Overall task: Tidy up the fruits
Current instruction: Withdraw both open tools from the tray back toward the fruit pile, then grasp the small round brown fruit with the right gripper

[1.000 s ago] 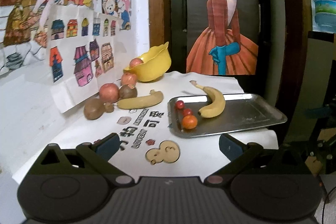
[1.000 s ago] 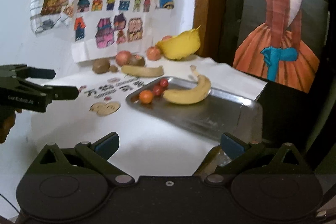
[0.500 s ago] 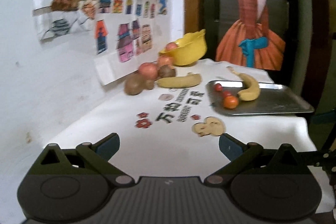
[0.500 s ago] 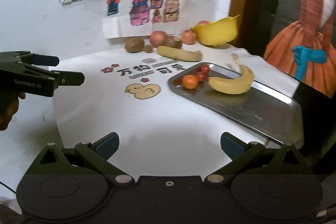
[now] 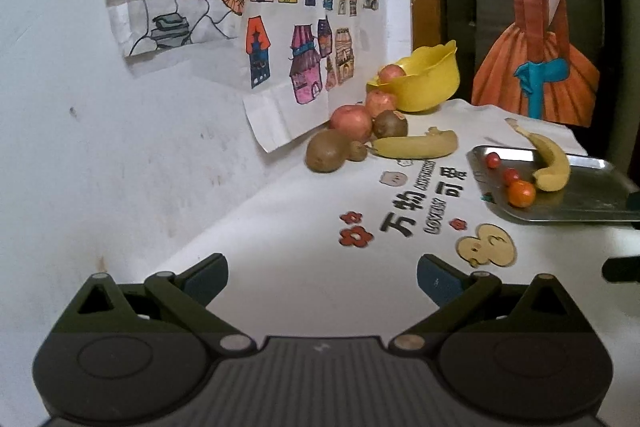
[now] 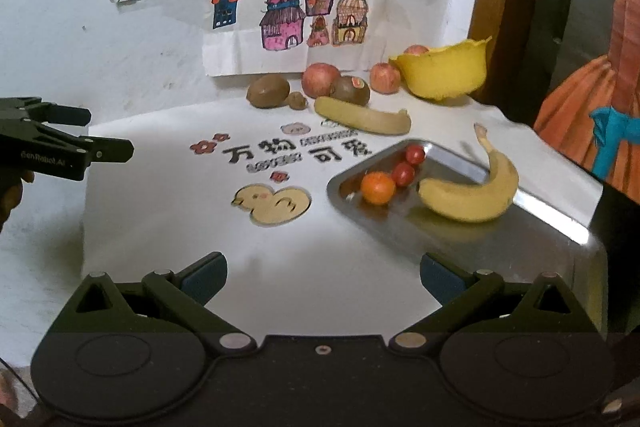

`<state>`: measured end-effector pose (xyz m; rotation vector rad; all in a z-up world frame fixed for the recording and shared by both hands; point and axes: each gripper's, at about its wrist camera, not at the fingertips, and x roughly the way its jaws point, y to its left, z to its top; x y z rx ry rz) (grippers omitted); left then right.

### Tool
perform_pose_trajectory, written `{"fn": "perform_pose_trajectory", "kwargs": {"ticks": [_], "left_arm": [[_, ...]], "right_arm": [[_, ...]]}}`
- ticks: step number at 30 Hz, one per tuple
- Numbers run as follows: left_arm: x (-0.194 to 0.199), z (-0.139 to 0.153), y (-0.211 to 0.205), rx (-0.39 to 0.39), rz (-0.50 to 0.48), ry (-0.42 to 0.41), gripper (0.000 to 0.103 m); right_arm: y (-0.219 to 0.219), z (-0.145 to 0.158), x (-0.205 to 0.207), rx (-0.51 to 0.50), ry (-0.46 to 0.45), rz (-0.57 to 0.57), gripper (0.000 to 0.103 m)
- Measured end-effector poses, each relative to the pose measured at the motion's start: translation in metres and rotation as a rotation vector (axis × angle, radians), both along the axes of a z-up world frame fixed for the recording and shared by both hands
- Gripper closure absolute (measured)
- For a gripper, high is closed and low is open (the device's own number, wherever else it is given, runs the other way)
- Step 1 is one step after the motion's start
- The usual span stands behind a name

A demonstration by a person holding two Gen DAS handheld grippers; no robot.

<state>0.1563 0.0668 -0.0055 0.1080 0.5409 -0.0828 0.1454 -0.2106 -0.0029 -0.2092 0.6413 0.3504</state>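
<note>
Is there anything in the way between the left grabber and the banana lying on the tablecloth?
Nothing visible. The open left gripper looks across bare printed tablecloth straight toward the banana. The kiwis and apples sit beside and behind it, by the wall, not in front.

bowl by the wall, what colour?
Yellow. The bowl has a wavy rim and holds an apple; it shows best in the right wrist view.

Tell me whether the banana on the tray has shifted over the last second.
No. The banana lies in the steel tray beside the orange and two cherry tomatoes, exactly as before; only the cameras moved.
</note>
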Motion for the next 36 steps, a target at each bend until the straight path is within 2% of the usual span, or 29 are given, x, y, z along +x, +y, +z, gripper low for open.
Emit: {"fn": "perform_pose_trajectory", "kwargs": {"ticks": [4, 8, 15, 18, 24, 31, 36], "left_arm": [[0.02, 0.0, -0.001, 0.049, 0.004, 0.001, 0.0], [0.043, 0.001, -0.002, 0.067, 0.008, -0.003, 0.0], [0.089, 0.0, -0.004, 0.058, -0.034, -0.041, 0.0], [0.107, -0.001, -0.005, 0.04, -0.067, -0.055, 0.0], [0.14, -0.007, -0.012, 0.038, -0.096, -0.049, 0.0], [0.175, -0.022, -0.019, 0.063, -0.132, 0.0, 0.0], [0.19, -0.028, -0.014, 0.018, -0.112, 0.019, 0.003]], "right_arm": [[-0.001, 0.004, 0.022, -0.033, -0.02, 0.013, 0.001], [-0.003, 0.012, 0.047, -0.057, -0.048, 0.034, 0.001], [0.002, 0.023, 0.101, 0.014, -0.059, 0.107, 0.001], [0.012, 0.021, 0.129, -0.008, -0.073, 0.184, 0.001], [0.027, 0.013, 0.186, -0.064, -0.085, 0.23, 0.004], [0.054, -0.001, 0.229, -0.103, -0.105, 0.388, 0.017], [0.082, -0.01, 0.246, -0.131, -0.089, 0.445, 0.035]]}}
